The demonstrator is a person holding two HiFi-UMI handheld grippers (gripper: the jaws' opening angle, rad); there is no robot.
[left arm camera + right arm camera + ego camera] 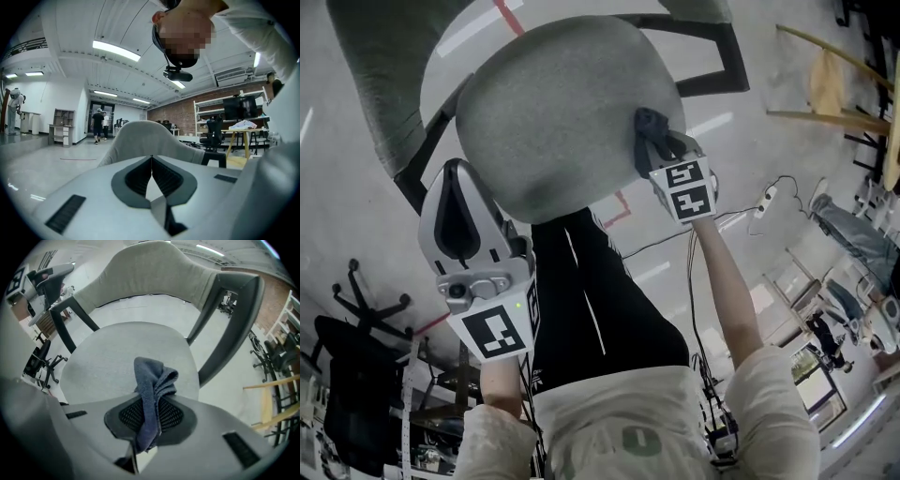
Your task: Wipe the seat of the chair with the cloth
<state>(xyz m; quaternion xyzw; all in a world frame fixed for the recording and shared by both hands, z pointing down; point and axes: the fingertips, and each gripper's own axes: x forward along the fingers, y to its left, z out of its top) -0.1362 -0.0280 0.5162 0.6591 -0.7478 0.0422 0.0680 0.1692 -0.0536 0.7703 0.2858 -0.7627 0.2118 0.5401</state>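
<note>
I see my left gripper [457, 197] near the seat's left edge, jaws clenched on nothing | round grey chair seat [562, 112] in the middle | my right gripper [661, 148] at the seat's right side, jaws grasping the bunched blue cloth [152, 380].

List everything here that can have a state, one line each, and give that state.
right gripper: shut on the cloth, at the edge of the seat.
left gripper: jaws together, nothing between them, held beside the seat.
cloth: bunched, sticking out past the jaws over the seat; contact cannot be told.
seat: nothing lying on it.
</note>
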